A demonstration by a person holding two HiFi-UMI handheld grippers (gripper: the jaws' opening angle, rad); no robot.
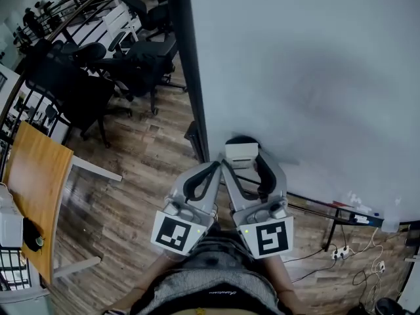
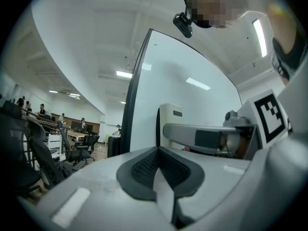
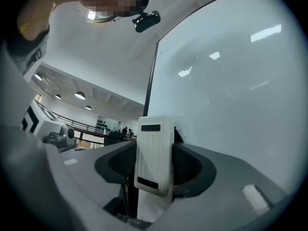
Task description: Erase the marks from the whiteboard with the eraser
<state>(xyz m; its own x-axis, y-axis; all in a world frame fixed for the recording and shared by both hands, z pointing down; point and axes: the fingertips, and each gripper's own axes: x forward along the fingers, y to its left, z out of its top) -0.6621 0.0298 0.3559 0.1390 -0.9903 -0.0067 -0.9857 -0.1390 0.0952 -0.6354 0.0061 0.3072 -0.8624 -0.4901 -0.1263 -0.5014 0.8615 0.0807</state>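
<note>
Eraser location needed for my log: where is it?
The eraser is clamped in the tongs of the right gripper, at the head view's centre, close to the whiteboard left edge, beside the left gripper.

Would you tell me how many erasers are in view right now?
1. The eraser is clamped in the right gripper near the whiteboard; items on its tray are too small to identify.

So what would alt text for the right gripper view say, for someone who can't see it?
The right gripper clamps a white eraser upright between its jaws, close to a whiteboard that fills the right side. An office with ceiling lights lies behind at left.
</note>
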